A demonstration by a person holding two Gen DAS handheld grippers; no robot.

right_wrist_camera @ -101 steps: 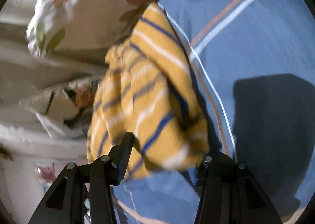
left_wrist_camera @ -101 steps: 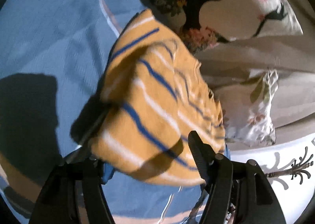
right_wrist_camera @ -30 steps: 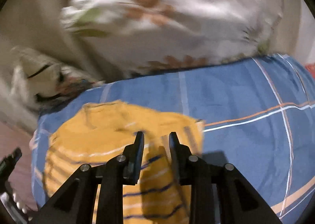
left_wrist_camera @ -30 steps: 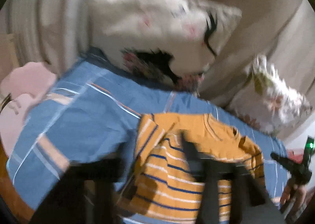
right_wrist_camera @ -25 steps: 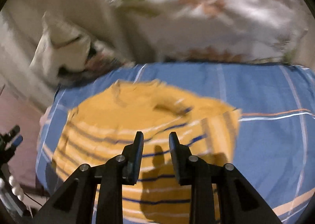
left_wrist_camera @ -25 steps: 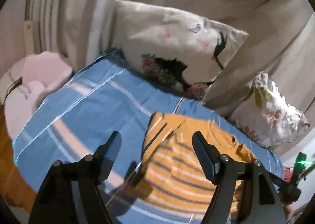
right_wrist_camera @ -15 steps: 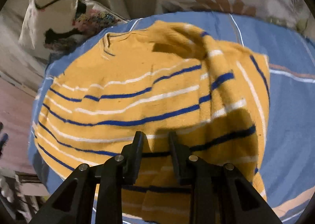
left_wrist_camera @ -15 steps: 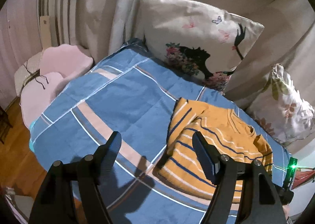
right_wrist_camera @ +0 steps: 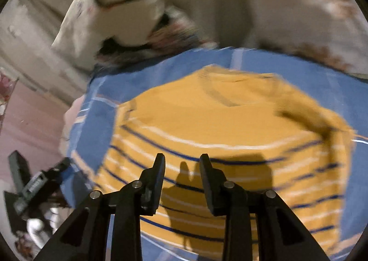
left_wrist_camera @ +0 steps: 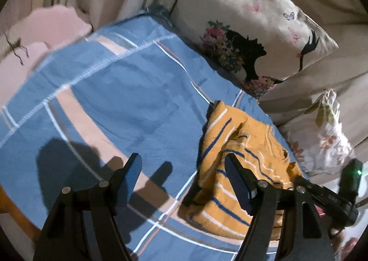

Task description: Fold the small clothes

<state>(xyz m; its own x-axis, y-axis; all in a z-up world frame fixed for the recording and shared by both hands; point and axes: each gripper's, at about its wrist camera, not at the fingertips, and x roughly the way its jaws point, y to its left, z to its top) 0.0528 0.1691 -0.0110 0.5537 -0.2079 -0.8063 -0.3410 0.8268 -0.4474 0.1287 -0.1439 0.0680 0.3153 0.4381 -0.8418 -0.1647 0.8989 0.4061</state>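
Blue plaid bedding (left_wrist_camera: 128,91) spreads below me, pillows (left_wrist_camera: 248,31) banked at twelve o'clock. From my left claw (left_wrist_camera: 184,180), jaws apart and empty, the yellow striped sweater (left_wrist_camera: 241,164) lies flat toward three o'clock, its long axis running from one to seven. My right claw (right_wrist_camera: 181,178) hangs directly above that sweater, jaws opening with nothing between them, collar (right_wrist_camera: 220,91) at twelve. I judge my right nearer for the next fold.

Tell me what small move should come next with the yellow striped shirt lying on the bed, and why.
Probably lower the right gripper onto the near hem of the yellow striped shirt. Its jaws are opening with nothing between them, and the shirt lies spread, one sleeve already folded over, so the hem looks next.
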